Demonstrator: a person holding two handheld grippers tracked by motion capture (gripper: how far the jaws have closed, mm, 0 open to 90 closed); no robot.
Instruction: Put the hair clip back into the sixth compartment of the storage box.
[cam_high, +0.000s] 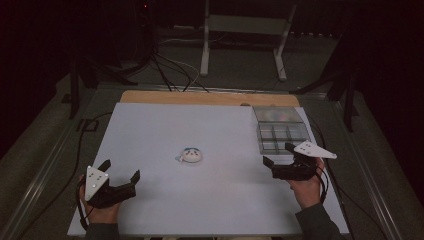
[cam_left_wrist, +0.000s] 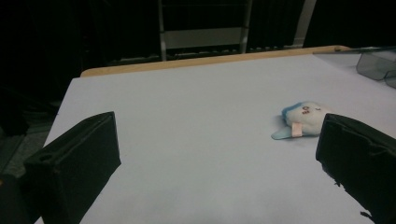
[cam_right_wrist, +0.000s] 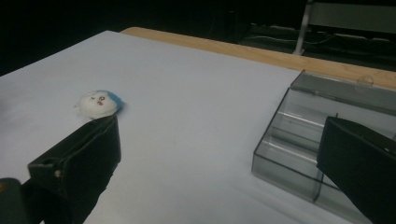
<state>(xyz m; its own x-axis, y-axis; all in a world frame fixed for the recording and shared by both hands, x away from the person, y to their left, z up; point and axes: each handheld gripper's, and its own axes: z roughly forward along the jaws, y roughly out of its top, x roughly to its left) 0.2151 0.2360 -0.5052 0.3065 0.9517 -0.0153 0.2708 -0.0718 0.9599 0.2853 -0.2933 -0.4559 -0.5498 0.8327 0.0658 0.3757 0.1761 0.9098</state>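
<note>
A small white plush toy with a blue patch (cam_high: 191, 155) lies near the middle of the white table top (cam_high: 165, 125). In the left gripper view the plush toy (cam_left_wrist: 302, 116) is ahead to the right, partly behind one jaw. In the right gripper view the plush toy (cam_right_wrist: 99, 103) is ahead to the left. My left gripper (cam_high: 120, 171) rests at the front left, open and empty. My right gripper (cam_high: 278, 155) sits at the right, open and empty, just in front of a clear plastic compartment box (cam_high: 282, 131).
The clear compartment box (cam_right_wrist: 299, 135) has its lid open and stands at the table's back right. A wooden strip (cam_high: 210, 98) edges the far side. Beyond it are a white frame stand (cam_high: 245, 30) and cables on the floor.
</note>
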